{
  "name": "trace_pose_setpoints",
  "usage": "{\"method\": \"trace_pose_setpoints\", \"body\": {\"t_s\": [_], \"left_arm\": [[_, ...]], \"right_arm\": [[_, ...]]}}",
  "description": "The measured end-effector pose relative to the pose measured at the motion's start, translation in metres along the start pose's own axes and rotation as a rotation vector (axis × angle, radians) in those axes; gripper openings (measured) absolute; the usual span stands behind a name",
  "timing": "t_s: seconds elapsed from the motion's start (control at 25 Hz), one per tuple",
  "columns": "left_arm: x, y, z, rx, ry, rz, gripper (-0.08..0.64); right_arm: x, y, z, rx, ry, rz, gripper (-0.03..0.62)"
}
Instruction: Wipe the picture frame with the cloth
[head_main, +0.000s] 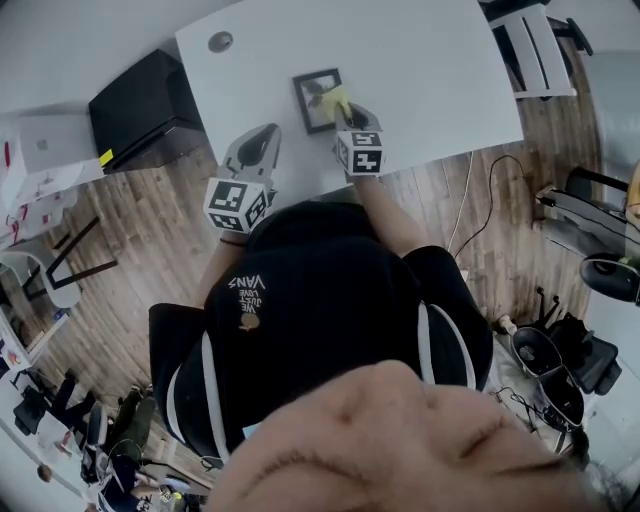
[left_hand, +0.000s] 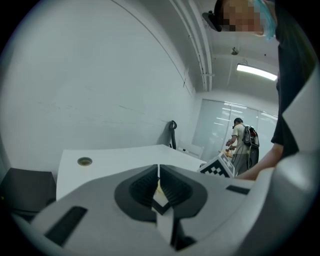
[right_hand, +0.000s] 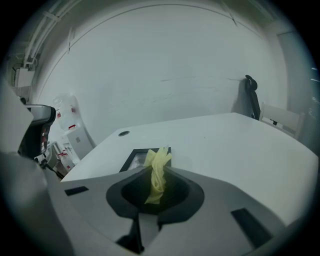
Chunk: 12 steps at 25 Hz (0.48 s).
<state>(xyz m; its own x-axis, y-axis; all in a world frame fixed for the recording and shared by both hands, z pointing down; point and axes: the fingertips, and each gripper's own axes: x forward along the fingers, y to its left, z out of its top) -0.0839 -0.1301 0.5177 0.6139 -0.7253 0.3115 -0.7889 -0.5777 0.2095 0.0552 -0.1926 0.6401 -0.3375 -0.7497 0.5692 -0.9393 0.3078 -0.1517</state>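
Observation:
A small black picture frame (head_main: 316, 92) lies flat on the white table (head_main: 430, 70), near its front edge. My right gripper (head_main: 344, 113) is over the frame's near right corner, shut on a yellow cloth (head_main: 334, 99). In the right gripper view the bunched cloth (right_hand: 157, 172) stands up between the jaws of the right gripper (right_hand: 158, 169), with the frame (right_hand: 136, 158) just beyond. My left gripper (head_main: 266, 132) hovers at the table's edge left of the frame. In its own view the left gripper (left_hand: 158, 171) is shut with nothing held.
A cable hole (head_main: 220, 41) is set in the table's far left corner. A black cabinet (head_main: 145, 95) stands left of the table and a white chair (head_main: 535, 40) to its right. Cables (head_main: 470, 200) lie on the wood floor. A person (left_hand: 241, 139) stands far off.

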Motion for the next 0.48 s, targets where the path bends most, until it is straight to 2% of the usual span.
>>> {"method": "trace_pose_setpoints", "body": {"t_s": [0.48], "left_arm": [[0.01,-0.003,0.001,-0.005,0.004,-0.01,0.02]], "right_arm": [[-0.012,-0.044,0.004,0.016,-0.014,-0.082,0.051]]}}
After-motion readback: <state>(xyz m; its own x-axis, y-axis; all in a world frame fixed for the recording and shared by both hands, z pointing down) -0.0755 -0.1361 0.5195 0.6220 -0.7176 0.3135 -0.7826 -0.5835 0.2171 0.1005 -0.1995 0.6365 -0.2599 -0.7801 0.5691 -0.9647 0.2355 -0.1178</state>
